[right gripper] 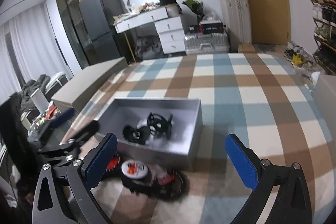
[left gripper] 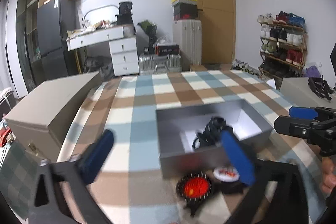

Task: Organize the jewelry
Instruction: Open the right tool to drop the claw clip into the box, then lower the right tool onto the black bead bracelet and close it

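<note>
An open grey box [left gripper: 199,107] [right gripper: 155,100] sits on the blue, brown and white checked cloth [left gripper: 147,98]. Inside it lie two black strappy pieces [left gripper: 212,131] [right gripper: 159,122]. Just in front of the box lies a black spiked piece with a red centre [left gripper: 194,187] [right gripper: 168,182], blurred, beside a white round disc with red print [left gripper: 225,173] [right gripper: 134,168]. My left gripper [left gripper: 168,156] [right gripper: 75,123] is open above these front pieces, nothing between its blue pads. My right gripper [right gripper: 171,161] [left gripper: 298,121] is open too, hanging over the same pieces, empty.
A beige closed box [left gripper: 52,102] [right gripper: 90,83] stands along the cloth's left edge. A grey surface with black straps [left gripper: 319,87] is at the right. A hand [left gripper: 328,175] shows at the right border. Desk, suitcases and a shoe rack stand beyond the far edge.
</note>
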Demonstrator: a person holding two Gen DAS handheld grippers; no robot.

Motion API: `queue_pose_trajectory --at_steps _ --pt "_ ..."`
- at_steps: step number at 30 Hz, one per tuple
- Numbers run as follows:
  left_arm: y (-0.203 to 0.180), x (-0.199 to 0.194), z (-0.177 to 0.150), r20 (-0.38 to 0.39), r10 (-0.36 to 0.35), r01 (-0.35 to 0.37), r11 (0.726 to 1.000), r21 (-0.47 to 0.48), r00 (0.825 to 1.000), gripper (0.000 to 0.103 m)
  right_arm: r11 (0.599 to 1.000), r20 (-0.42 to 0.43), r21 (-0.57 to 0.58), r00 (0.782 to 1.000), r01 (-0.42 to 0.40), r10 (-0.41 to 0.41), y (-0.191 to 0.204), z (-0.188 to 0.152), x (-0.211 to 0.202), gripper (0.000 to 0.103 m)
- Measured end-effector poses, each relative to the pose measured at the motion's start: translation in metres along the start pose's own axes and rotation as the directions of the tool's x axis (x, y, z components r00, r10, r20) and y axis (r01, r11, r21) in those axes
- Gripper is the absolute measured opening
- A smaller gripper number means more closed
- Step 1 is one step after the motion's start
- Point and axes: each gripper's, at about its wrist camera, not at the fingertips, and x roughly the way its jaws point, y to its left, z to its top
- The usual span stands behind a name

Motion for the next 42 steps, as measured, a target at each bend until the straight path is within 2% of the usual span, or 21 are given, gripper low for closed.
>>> queue_pose_trajectory --at_steps 3,5,9,12,15,18,22,26,30,39,42 --pt "0.009 -0.010 -0.006 -0.059 -0.043 0.041 0.999 -0.026 0.997 0.102 0.999 0.001 -0.034 1.000 0.011 -0.011 0.004 -0.009 -0.004 0.103" --pt "0.014 -0.016 -0.011 -0.076 -0.040 0.037 0.999 -0.038 0.996 0.102 0.999 0.020 -0.046 1.000 0.006 -0.005 0.003 -0.015 -0.004 0.103" --pt "0.018 -0.021 -0.022 -0.098 -0.009 0.008 1.000 -0.016 0.995 0.102 0.999 -0.031 -0.040 0.999 0.019 -0.021 0.001 -0.021 0.005 0.103" --pt "0.016 -0.019 -0.027 -0.104 -0.002 0.004 1.000 0.011 0.995 0.102 0.995 -0.078 -0.085 0.996 0.046 -0.053 0.006 -0.026 0.010 0.103" --pt "0.015 -0.019 -0.035 -0.121 -0.019 0.021 1.000 0.013 0.992 0.102 0.991 -0.125 -0.121 0.989 0.060 -0.075 0.010 -0.033 0.016 0.103" --pt "0.013 -0.019 -0.041 -0.119 -0.020 0.023 0.999 0.027 0.993 0.102 0.988 -0.147 -0.145 0.987 0.047 -0.068 0.012 -0.043 0.017 0.103" --pt "0.008 -0.013 -0.046 -0.104 0.041 -0.033 0.997 0.075 0.994 0.102 0.988 -0.156 -0.149 0.986 0.042 -0.066 0.010 -0.045 0.019 0.103" --pt "0.010 -0.010 -0.049 -0.129 0.006 0.003 0.997 0.071 0.992 0.102 0.991 -0.175 -0.133 0.983 0.026 -0.049 0.010 -0.047 0.023 0.103" --pt "0.011 -0.012 -0.050 -0.131 -0.017 0.026 0.997 0.067 0.991 0.102 0.991 -0.190 -0.131 0.982 -0.024 -0.001 0.019 -0.051 0.028 0.102" --pt "0.013 -0.012 -0.049 -0.145 -0.022 0.027 0.999 0.035 0.989 0.102 0.968 -0.189 -0.250 0.979 0.030 -0.080 0.046 -0.062 0.040 0.102" --pt "0.015 -0.012 -0.050 -0.144 -0.030 0.033 0.999 0.019 0.989 0.102 0.959 -0.194 -0.278 0.975 0.054 -0.111 0.051 -0.063 0.046 0.098"
